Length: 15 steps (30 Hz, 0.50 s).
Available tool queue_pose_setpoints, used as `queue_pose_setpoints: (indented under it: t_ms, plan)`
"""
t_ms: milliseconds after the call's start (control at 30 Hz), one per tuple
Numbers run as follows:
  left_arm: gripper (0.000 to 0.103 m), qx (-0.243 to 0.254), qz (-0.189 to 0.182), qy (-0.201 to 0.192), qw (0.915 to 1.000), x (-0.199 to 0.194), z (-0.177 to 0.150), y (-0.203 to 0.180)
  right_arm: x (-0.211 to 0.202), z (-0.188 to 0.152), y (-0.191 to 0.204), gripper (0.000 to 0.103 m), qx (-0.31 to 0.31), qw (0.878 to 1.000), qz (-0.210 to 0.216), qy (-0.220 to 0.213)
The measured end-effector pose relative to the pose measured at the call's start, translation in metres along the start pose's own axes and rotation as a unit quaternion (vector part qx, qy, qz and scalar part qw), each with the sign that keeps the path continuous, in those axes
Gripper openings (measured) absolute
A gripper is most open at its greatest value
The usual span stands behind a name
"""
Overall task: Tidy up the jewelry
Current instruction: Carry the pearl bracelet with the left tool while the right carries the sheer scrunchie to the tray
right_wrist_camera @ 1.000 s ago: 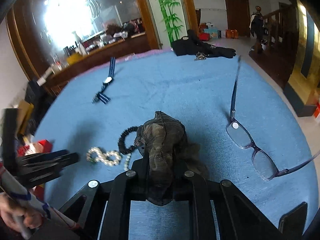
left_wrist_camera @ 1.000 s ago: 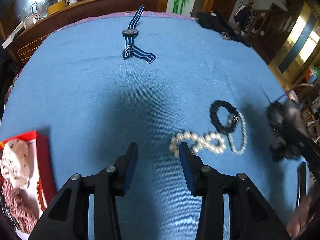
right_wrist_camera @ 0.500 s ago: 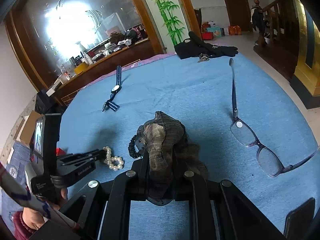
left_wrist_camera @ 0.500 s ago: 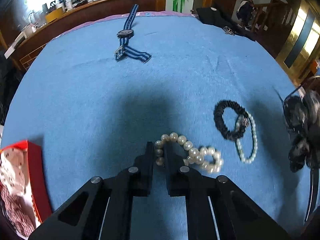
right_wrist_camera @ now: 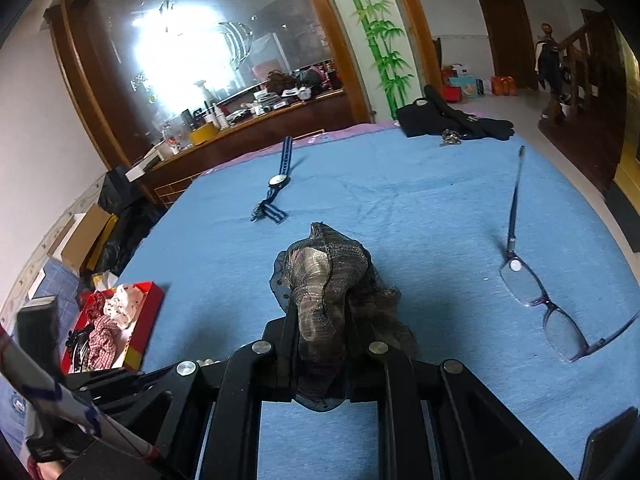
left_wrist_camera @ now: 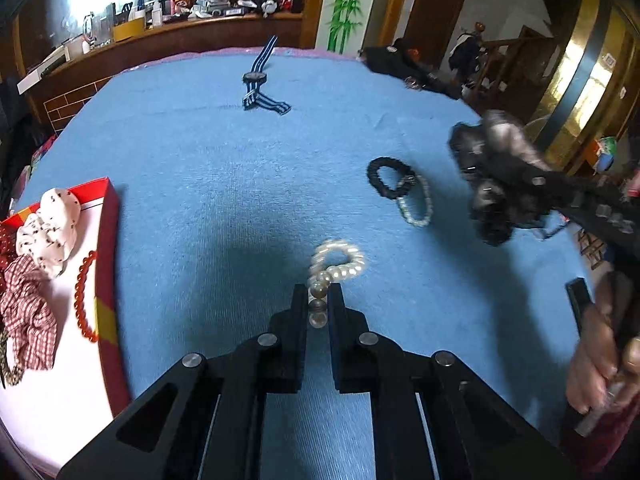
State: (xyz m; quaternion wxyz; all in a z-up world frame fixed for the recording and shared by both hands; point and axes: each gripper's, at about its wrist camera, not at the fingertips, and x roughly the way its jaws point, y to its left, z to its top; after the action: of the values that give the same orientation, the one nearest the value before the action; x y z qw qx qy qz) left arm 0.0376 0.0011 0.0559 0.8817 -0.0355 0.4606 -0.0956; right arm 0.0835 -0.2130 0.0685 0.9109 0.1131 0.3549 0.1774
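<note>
Over the blue cloth (left_wrist_camera: 208, 184), both tongs were pinched on something.

Left gripper (left_wrist_camera: 318, 300) had its jaws nearly together, squeezing the end beads of the pearl strand (left_wrist_camera: 336, 260), whose loop trailed just beyond the tips. Right gripper (right_wrist_camera: 320, 320) clamped a dark gauzy hair bow (right_wrist_camera: 324, 276). To the far right of the pearls lay a black scrunchie (left_wrist_camera: 388, 178) touching a pale bead bracelet (left_wrist_camera: 416, 208); the red box (left_wrist_camera: 110, 216) sat at near left.

A wooden counter (right_wrist_camera: 256, 120) under a bright mirror (right_wrist_camera: 192, 40), beside a bamboo-painted wall (right_wrist_camera: 380, 32).
</note>
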Motion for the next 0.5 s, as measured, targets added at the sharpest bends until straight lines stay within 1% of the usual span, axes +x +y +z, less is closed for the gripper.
queue_pose_setpoints:
  t_ms: [100, 267, 500]
  plan:
    - [0.009, -0.002, -0.008, -0.018, 0.9998, -0.020, -0.003, -0.002, 0.000, -0.003, 0.001, 0.016, -0.001, 1.000, 0.004, 0.000]
    - [0.009, 0.004, -0.012, -0.043, 0.9990, -0.044, -0.001, -0.009, 0.000, -0.005, 0.001, 0.016, 0.001, 1.000, 0.010, 0.000]
    - [0.009, 0.003, -0.011, -0.046, 0.9989, -0.052, -0.001, -0.012, -0.001, -0.005, 0.002, 0.016, -0.004, 1.000, 0.019, 0.002]
